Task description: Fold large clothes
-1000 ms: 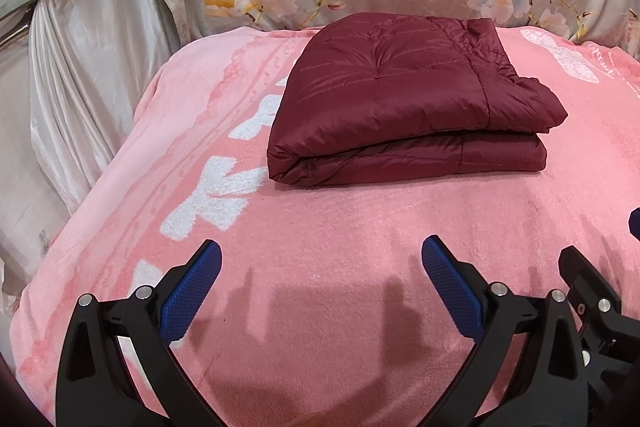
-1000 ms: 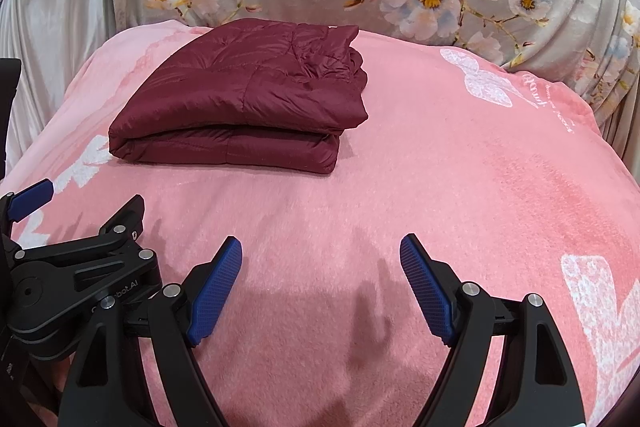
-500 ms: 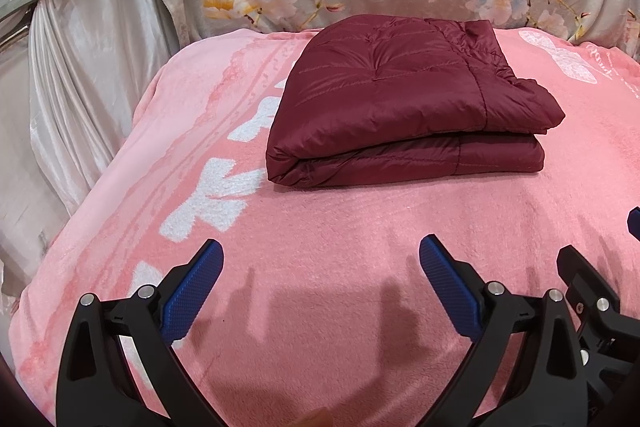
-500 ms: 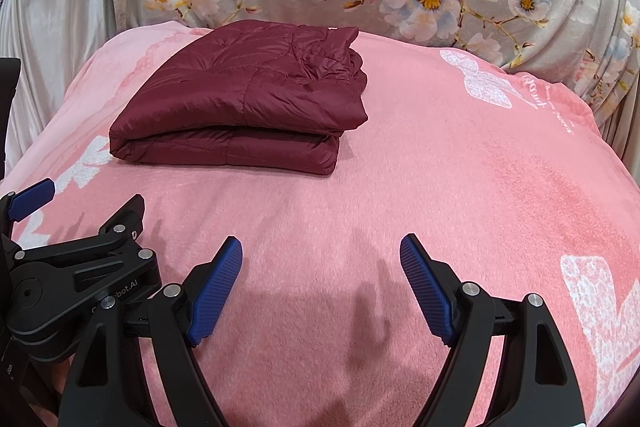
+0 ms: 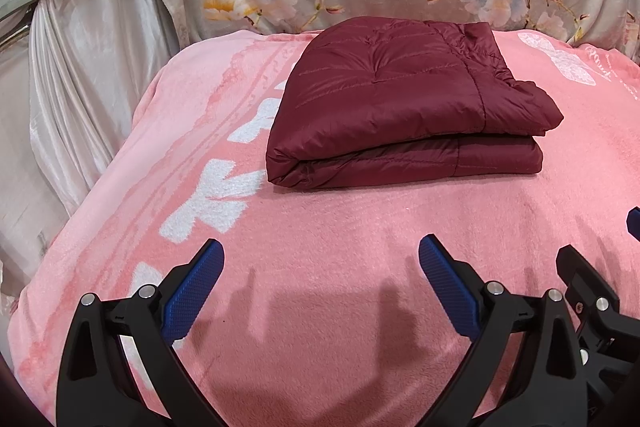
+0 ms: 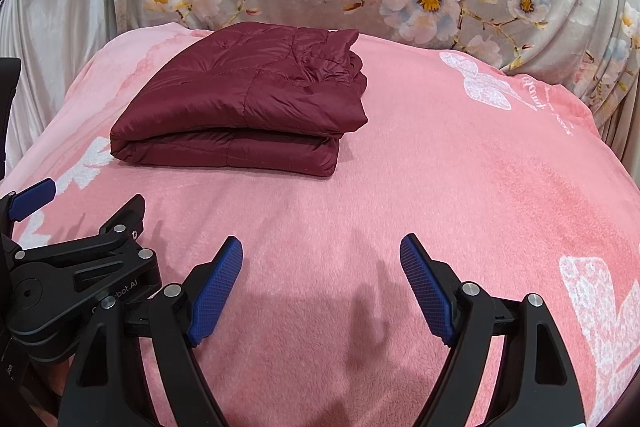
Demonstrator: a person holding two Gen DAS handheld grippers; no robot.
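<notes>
Folded maroon quilted jacket (image 5: 404, 107) on pink blanket (image 5: 360, 247) (floral fabric behind), well ahead of both claws, left claw (image 5: 320, 279) released, empty, right claw (image 6: 322, 275) released, empty, side by side.

Raised surface under a pink plush blanket (image 5: 360, 307) with white floral and letter patterns; what it is beneath cannot be told. Lying directly on it: one maroon quilted puffer jacket (image 5: 400, 115), folded into a flat rectangular stack of layers, toward the far side, left of centre in the right wrist view (image 6: 240, 115).
</notes>
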